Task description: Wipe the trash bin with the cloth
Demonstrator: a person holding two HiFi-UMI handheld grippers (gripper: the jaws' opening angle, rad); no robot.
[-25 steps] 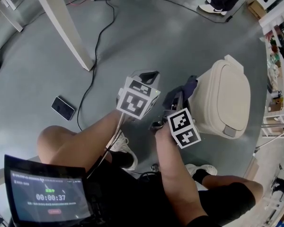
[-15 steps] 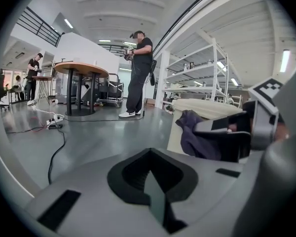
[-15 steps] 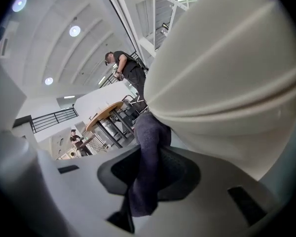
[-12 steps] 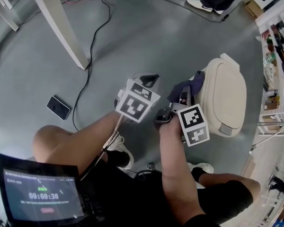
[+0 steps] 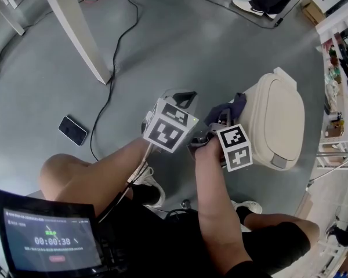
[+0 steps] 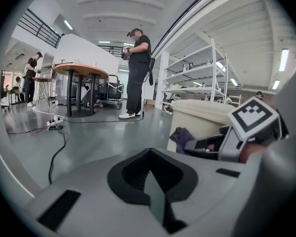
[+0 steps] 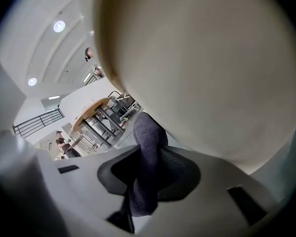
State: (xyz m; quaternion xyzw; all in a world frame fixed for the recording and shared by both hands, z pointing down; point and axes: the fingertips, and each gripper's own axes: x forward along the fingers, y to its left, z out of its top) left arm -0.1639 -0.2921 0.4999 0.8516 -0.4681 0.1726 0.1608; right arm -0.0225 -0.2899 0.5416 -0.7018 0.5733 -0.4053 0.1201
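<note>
A beige trash bin (image 5: 276, 119) with a shut lid stands on the grey floor at the right of the head view. My right gripper (image 5: 223, 116) is shut on a dark purple cloth (image 5: 231, 106) and presses it against the bin's left side. In the right gripper view the cloth (image 7: 147, 167) hangs from the jaws right under the bin's curved wall (image 7: 212, 73). My left gripper (image 5: 184, 96) hovers just left of the right one, shut and holding nothing. The left gripper view shows the bin (image 6: 202, 116) and the cloth (image 6: 181, 135) ahead to the right.
A phone (image 5: 73, 130) lies on the floor at the left, beside a black cable (image 5: 113, 80) and a white table leg (image 5: 75, 30). Shelving (image 5: 342, 33) stands past the bin. A timer screen (image 5: 49, 236) sits at bottom left. A person (image 6: 137, 73) stands farther off.
My right gripper has shifted a little along the bin's side with the cloth still in it. The left gripper has barely moved.
</note>
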